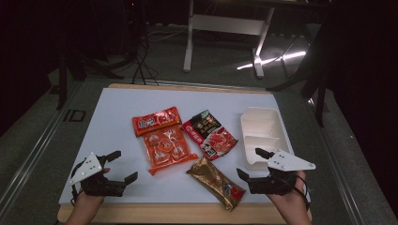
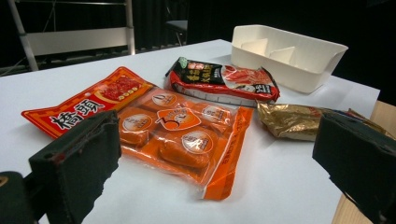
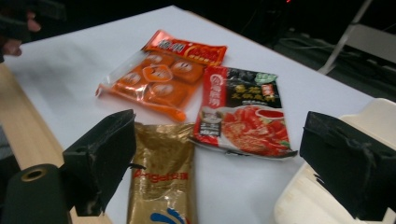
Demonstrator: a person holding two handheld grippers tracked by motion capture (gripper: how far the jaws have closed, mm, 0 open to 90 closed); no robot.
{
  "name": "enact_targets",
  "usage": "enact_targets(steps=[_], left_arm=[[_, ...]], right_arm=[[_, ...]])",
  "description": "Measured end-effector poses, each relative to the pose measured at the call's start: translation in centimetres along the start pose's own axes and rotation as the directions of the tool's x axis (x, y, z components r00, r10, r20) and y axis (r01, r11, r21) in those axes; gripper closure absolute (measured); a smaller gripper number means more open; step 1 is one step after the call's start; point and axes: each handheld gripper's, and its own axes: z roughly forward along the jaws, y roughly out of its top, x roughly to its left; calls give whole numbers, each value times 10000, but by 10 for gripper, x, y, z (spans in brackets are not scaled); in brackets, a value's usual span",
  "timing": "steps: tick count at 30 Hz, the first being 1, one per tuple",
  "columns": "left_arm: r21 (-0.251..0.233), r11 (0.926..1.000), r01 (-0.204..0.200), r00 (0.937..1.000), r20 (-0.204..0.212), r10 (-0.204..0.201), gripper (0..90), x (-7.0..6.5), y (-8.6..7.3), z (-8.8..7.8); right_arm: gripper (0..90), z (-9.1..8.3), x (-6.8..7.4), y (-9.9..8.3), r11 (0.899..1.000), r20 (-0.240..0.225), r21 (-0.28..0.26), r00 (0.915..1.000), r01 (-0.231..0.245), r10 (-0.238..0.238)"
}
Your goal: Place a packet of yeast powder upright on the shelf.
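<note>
Four snack packets lie on the white table top (image 1: 117,117): a red packet (image 1: 156,120), a clear orange pack (image 1: 167,149) overlapping it, a black-and-red packet (image 1: 210,134) and a gold packet (image 1: 217,182). A white divided tray (image 1: 263,136) stands to their right, with nothing in it. My left gripper (image 1: 126,164) rests open at the front left, apart from the orange pack (image 2: 180,135). My right gripper (image 1: 248,161) is open at the front right, between the gold packet (image 3: 163,172) and the tray (image 3: 303,200). Neither gripper holds anything.
The table's wooden front edge (image 1: 187,213) runs under both hands. Beyond the table, a dark floor holds cables (image 1: 141,65) and a white desk frame (image 1: 225,28). The person's other hand (image 3: 14,28) shows at the far left of the right gripper view.
</note>
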Motion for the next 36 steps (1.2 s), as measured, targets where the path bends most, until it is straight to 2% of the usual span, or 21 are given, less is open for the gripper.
enact_targets(steps=[10, 22, 29, 36], left_arm=[[30, 10000, 3, 10000, 61, -3, 17, 0, 0, 0], [96, 9999, -53, 10000, 78, 53, 17, -1, 0, 1], [114, 9999, -88, 9999, 107, 87, 17, -1, 0, 2], [146, 9999, -83, 9999, 150, 81, 17, -1, 0, 2]], right_arm=[[127, 21, 14, 15, 9984, -806, 298, 9957, 486, -461], [129, 50, 30, 22, 9918, -1542, 565, 9825, 1146, -1047], [130, 73, 40, 20, 9876, -2183, 816, 9693, 1340, -1134], [130, 96, 50, 15, 9757, -2667, 1239, 9531, 1810, -1429]])
